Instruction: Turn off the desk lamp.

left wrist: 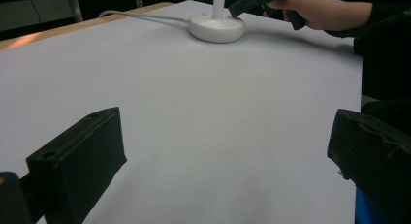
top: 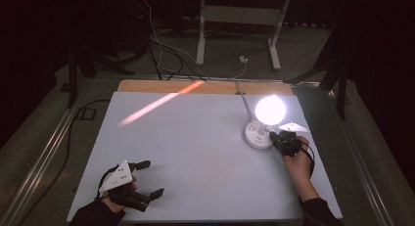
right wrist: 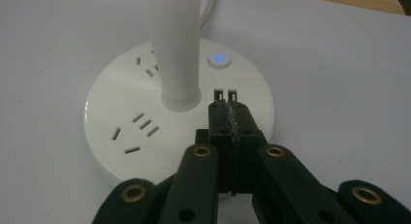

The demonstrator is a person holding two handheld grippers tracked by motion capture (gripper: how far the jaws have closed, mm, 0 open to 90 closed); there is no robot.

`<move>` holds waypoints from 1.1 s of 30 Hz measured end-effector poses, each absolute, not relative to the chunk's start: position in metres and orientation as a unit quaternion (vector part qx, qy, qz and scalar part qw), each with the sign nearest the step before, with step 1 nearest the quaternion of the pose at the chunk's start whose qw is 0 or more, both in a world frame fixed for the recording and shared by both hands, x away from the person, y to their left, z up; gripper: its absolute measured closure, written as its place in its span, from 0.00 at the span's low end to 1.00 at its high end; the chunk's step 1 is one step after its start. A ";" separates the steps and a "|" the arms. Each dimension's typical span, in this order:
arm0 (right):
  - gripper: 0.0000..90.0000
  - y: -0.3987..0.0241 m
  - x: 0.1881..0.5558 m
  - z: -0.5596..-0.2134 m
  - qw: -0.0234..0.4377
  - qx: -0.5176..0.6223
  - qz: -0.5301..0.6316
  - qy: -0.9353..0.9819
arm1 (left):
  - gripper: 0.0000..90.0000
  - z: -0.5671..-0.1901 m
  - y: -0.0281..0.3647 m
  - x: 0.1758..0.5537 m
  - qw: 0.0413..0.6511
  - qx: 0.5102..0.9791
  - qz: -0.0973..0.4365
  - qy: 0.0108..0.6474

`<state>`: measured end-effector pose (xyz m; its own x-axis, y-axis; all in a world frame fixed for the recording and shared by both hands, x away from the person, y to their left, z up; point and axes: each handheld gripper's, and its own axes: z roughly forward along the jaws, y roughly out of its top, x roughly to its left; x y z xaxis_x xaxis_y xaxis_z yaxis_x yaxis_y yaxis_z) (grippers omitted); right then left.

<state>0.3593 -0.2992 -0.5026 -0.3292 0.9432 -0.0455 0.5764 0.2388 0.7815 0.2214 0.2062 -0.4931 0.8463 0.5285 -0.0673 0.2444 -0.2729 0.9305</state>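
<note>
A: Item: desk lamp (top: 259, 133), lit, near the table's (top: 195, 152) right edge.
B: Right gripper (right wrist: 228, 112)?
A: Jaws pressed together, empty, tips over the lamp base. Left gripper (top: 144, 179) wide apart, empty, near-left corner.
B: Risk?
A: Probably nudging the base sideways.

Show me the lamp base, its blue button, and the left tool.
lamp base (right wrist: 121, 151), right gripper view, bare top near the sockets
blue button (right wrist: 219, 58), right gripper view, lit centre
left tool (top: 152, 178), high view, gap between its open jaws
</note>
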 end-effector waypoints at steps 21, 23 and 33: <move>0.79 -0.296 0.342 -0.483 0.281 0.480 0.382 0.738 | 0.01 -0.493 0.207 0.222 0.552 0.785 0.130 0.248; 0.69 -0.295 0.339 -0.482 0.280 0.455 0.394 0.748 | 0.01 -0.492 0.207 0.221 0.552 0.786 0.131 0.246; 0.11 -0.287 0.332 -0.485 0.248 0.426 0.389 0.778 | 0.01 -0.492 0.208 0.221 0.552 0.785 0.131 0.248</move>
